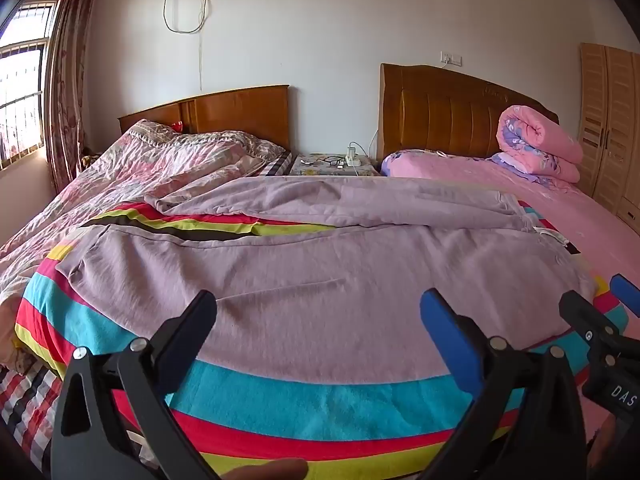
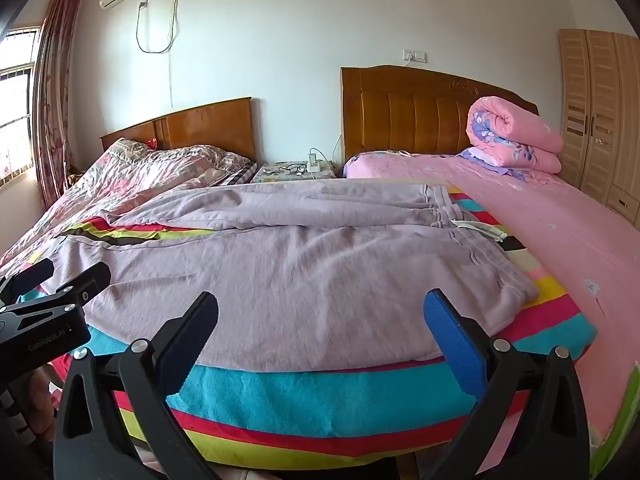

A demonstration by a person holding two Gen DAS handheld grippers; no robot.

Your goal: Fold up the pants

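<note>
Left wrist view: the left gripper (image 1: pixel 318 312) hovers above the near edge of the bed, its jaws spread fully wide with nothing between them. The lilac pants (image 1: pixel 320 280) lie flat across a striped blanket (image 1: pixel 320 396), with the waistband and white drawstring (image 1: pixel 554 236) toward the right and the legs running to the left. The upper leg is rumpled; the nearer leg lies smoother. The right gripper (image 1: pixel 596 292) appears at the right edge, over the pants' waist end, jaws apart and empty. A fingertip (image 1: pixel 276 470) shows at the bottom edge. Right wrist view: the right gripper (image 2: pixel 320 312) hangs over the near hem of the pants (image 2: pixel 300 280), jaws at full spread, gripping nothing. The left gripper (image 2: pixel 68 272) enters from the left edge, above the leg ends, jaws open. Behind the striped blanket (image 2: pixel 320 400) stand two wooden headboards (image 2: pixel 416 116), a bedside table (image 2: pixel 296 172) carrying glasses and a charger, a rolled pink quilt (image 2: pixel 516 140) and a wardrobe (image 2: pixel 600 112).
</note>
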